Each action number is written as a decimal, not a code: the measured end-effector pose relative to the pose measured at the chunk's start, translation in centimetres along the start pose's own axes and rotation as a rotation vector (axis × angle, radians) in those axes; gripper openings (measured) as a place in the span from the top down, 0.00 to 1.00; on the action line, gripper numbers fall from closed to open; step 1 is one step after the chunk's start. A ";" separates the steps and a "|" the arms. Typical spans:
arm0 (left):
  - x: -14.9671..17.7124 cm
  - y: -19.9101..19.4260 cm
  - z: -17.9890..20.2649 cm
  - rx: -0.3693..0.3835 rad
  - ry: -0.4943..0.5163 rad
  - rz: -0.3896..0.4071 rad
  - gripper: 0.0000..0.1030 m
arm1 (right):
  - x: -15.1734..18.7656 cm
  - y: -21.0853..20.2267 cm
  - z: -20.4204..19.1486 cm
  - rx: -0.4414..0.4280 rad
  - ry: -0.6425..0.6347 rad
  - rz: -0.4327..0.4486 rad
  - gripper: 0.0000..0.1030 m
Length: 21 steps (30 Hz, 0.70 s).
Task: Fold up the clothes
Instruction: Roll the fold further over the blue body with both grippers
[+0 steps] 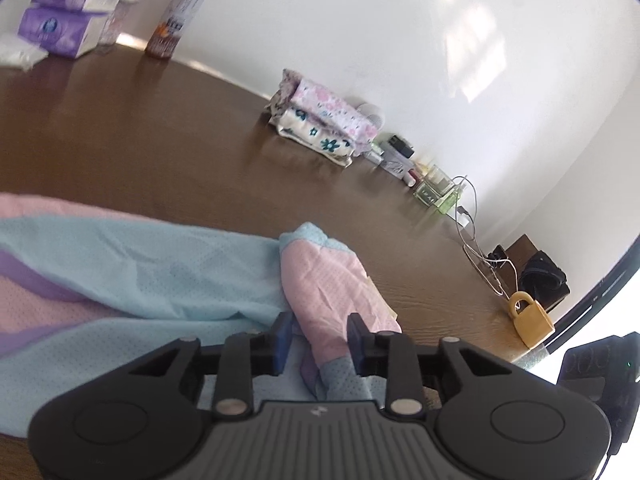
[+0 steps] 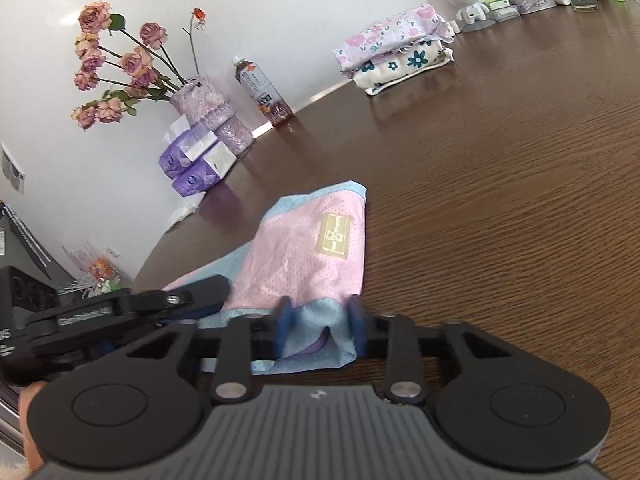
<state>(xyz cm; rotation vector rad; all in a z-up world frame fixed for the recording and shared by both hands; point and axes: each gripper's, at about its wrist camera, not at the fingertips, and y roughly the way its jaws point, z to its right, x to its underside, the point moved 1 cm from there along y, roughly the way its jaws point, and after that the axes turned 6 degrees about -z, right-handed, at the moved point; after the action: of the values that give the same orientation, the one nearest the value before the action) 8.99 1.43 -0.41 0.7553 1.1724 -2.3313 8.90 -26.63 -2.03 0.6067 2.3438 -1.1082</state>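
Only our right view shows the vase (image 2: 208, 108) holding dried roses (image 2: 116, 64), beyond the garment (image 2: 308, 248) on the worktop (image 2: 500, 200), while our left tool (image 1: 319, 334) and right tool (image 2: 320, 324) each straddle its folds, fingers apart.

Pastel mesh garment (image 2: 304, 256) was pink, light blue & lilac w/ gold label (image 2: 334, 236); folded clothes stack (image 2: 396, 54) floral; table (image 2: 500, 184) dark brown woodgrain.

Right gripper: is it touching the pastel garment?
Touching. In the right wrist view the right gripper has a bunched blue fold of the pastel garment filling the space between its blue pads.
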 end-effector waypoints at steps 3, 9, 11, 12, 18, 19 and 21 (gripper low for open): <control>0.3 -1.0 -0.1 -0.072 0.117 -0.008 0.60 | -0.1 0.0 -0.3 0.019 -0.014 0.004 0.94; 0.9 -3.0 -0.2 -0.217 0.351 -0.024 0.60 | -1.5 -1.4 -1.6 0.130 -0.155 0.041 0.96; 1.0 -3.7 -0.2 -0.265 0.429 -0.029 0.60 | -2.2 -1.9 -2.1 0.193 -0.233 0.049 0.96; 1.2 -3.6 -0.1 -0.269 0.463 -0.035 0.60 | -2.5 -2.1 -2.3 0.228 -0.280 0.050 0.96; 1.5 -1.3 0.5 -0.224 0.577 -0.111 0.60 | -2.9 -2.4 -5.0 0.425 -0.606 0.046 0.96; 1.5 -0.9 0.5 -0.218 0.588 -0.125 0.60 | -2.7 -2.3 -5.5 0.437 -0.650 0.044 0.96; 1.5 -0.5 0.2 -0.197 0.594 -0.142 0.60 | -2.2 -2.1 -6.6 0.451 -0.738 0.039 0.96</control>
<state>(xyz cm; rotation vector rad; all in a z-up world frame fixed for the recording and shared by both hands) 7.45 1.37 -0.94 1.3835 1.7172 -2.1097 7.97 -23.03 4.18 0.3040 1.4610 -1.5334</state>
